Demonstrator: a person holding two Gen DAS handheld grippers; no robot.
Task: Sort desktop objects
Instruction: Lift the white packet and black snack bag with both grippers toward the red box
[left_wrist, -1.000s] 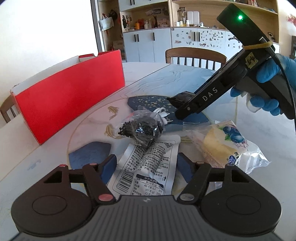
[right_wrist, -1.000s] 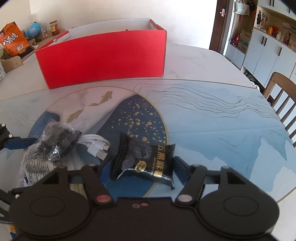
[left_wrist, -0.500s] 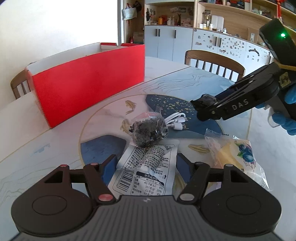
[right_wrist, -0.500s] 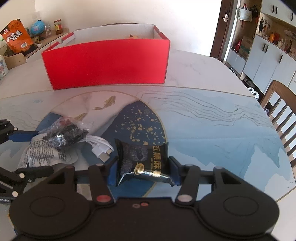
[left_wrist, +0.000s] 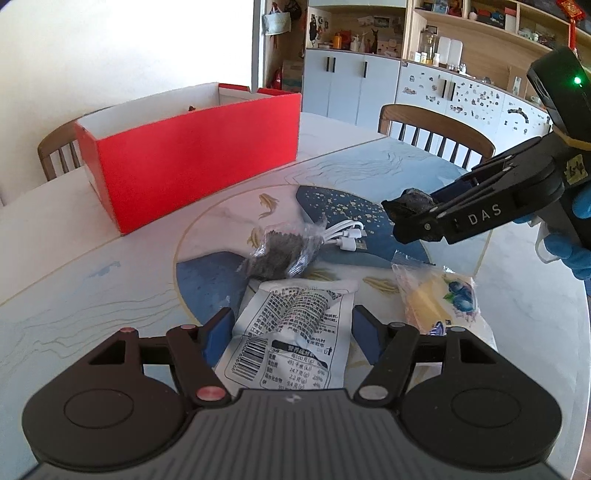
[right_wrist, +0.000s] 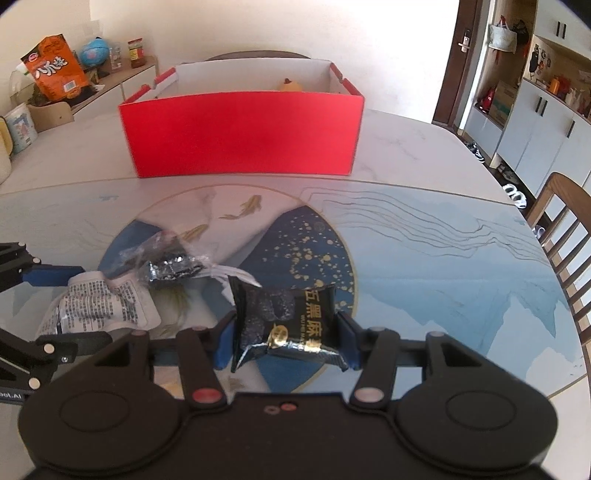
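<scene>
My right gripper is shut on a black snack packet with gold print and holds it above the table; it also shows in the left wrist view, with the packet between its fingers. My left gripper is shut on a white printed packet, which rises off the table. A clear bag of dark bits, a white cable and a blueberry bread bag lie on the table. An open red box stands beyond them.
The red box holds an orange object. A wooden chair stands at the table's far side, another at the right edge. A counter with an orange snack bag is at the far left.
My right gripper has lifted the black packet off the table and risen, so the red box's inside now shows. My left gripper has also lifted with the white packet.
</scene>
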